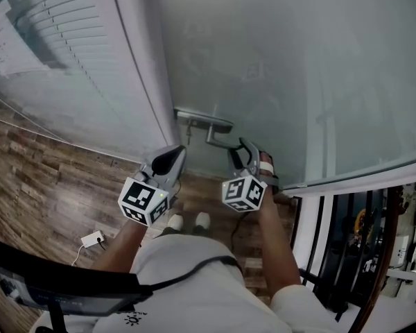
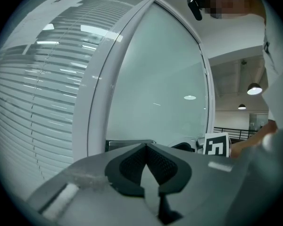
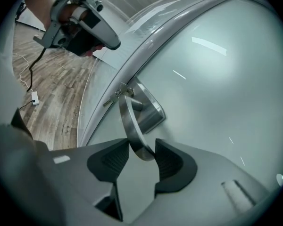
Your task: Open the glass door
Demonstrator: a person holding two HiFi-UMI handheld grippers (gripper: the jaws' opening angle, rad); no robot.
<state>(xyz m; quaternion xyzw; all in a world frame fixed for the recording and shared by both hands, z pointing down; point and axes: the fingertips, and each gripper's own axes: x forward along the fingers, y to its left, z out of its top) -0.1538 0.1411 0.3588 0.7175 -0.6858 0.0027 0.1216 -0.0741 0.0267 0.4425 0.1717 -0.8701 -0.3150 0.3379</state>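
Note:
A frosted glass door (image 1: 298,68) carries a metal lever handle (image 1: 215,134) on a plate near its left edge. My right gripper (image 1: 239,152) reaches up to the lever's free end. In the right gripper view the curved lever (image 3: 129,121) runs down between the jaws of the right gripper (image 3: 142,149), and both pads press on its tip. My left gripper (image 1: 175,155) hovers just left of the handle, by the white door frame (image 1: 142,68). In its own view the left gripper (image 2: 146,147) has its pads touching, with nothing between them.
A window with white blinds (image 1: 62,19) and a taped paper sheet (image 1: 3,44) fills the wall left of the frame. Wood flooring (image 1: 41,172) lies below, with a white plug and cable (image 1: 92,239). A black railing (image 1: 326,255) stands at the right.

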